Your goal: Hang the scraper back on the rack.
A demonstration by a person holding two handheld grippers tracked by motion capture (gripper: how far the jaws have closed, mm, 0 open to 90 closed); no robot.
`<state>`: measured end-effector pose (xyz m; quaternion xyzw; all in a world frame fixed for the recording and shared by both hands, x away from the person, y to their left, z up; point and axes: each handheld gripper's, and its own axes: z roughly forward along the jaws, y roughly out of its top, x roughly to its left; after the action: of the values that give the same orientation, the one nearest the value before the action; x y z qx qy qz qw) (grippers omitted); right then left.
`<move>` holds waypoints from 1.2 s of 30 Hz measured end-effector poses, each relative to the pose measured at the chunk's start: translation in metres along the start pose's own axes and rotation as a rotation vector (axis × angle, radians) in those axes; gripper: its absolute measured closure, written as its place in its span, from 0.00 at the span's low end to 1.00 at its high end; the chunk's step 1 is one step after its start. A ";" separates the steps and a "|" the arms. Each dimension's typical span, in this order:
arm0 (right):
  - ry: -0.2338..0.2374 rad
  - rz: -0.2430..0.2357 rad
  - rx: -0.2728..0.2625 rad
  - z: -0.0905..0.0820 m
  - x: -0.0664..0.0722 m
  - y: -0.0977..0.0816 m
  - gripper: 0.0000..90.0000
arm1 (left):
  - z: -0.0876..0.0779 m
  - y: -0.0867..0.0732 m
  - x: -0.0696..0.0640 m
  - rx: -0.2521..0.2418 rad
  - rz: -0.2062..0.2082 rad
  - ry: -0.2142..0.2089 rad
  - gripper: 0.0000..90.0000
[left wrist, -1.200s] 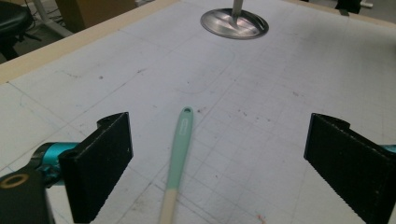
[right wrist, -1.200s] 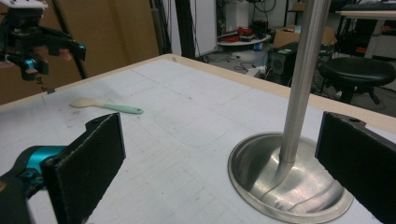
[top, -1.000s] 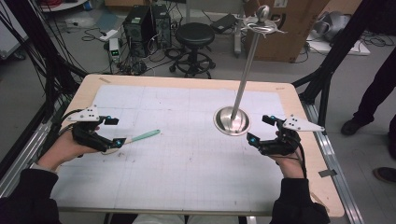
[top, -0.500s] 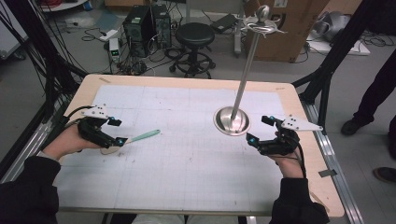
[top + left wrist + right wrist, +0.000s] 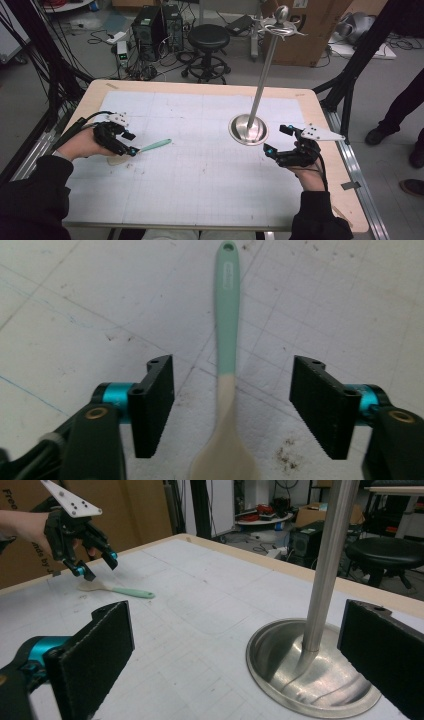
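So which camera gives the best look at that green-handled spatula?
The left gripper view: the spatula lies lengthwise between the open jaws, showing its green handle, hanging hole and cream blade. The high view shows its handle beside the left hand-held gripper. In the right gripper view it lies small and far off.

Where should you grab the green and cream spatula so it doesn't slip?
Probably at the neck of the flat-lying mint-green-handled spatula with the cream blade, where handle meets blade. It is slim there, so it fits between the pads, while the blade widens just behind. Come from straight above, pads on either side of the handle. The left tongs already straddle that spot, not yet touching, and have just been closing.
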<state>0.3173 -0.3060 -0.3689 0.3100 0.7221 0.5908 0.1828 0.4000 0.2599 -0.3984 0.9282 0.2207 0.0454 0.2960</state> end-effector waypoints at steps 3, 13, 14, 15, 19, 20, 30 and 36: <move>-0.001 0.003 0.004 -0.001 0.000 -0.001 0.01 | 0.004 0.000 0.001 0.045 0.007 0.006 0.50; -0.003 0.004 0.003 -0.002 0.000 -0.001 0.01 | 0.016 0.002 -0.001 0.133 0.014 0.007 0.65; -0.002 0.006 0.004 -0.002 0.000 -0.001 0.01 | 0.017 0.002 -0.002 0.142 0.018 0.009 0.66; -0.002 0.002 0.002 -0.001 0.000 -0.001 0.01 | 0.018 0.002 -0.002 0.148 0.025 0.014 0.67; 0.003 0.000 0.005 0.000 0.001 -0.001 0.01 | 0.020 0.003 -0.003 0.163 0.022 0.018 0.71; 0.003 -0.001 0.004 0.000 0.001 -0.001 0.01 | 0.021 0.003 -0.003 0.163 0.022 0.018 0.71; 0.003 0.002 -0.001 -0.001 0.000 -0.001 0.01 | 0.029 0.024 -0.009 0.318 0.081 0.028 0.79; 0.005 -0.006 -0.001 -0.001 0.001 -0.001 0.01 | 0.034 0.032 -0.009 0.371 0.079 0.029 0.81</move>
<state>0.3157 -0.3060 -0.3693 0.3060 0.7234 0.5913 0.1829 0.4116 0.2150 -0.4076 0.9741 0.1928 0.0289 0.1145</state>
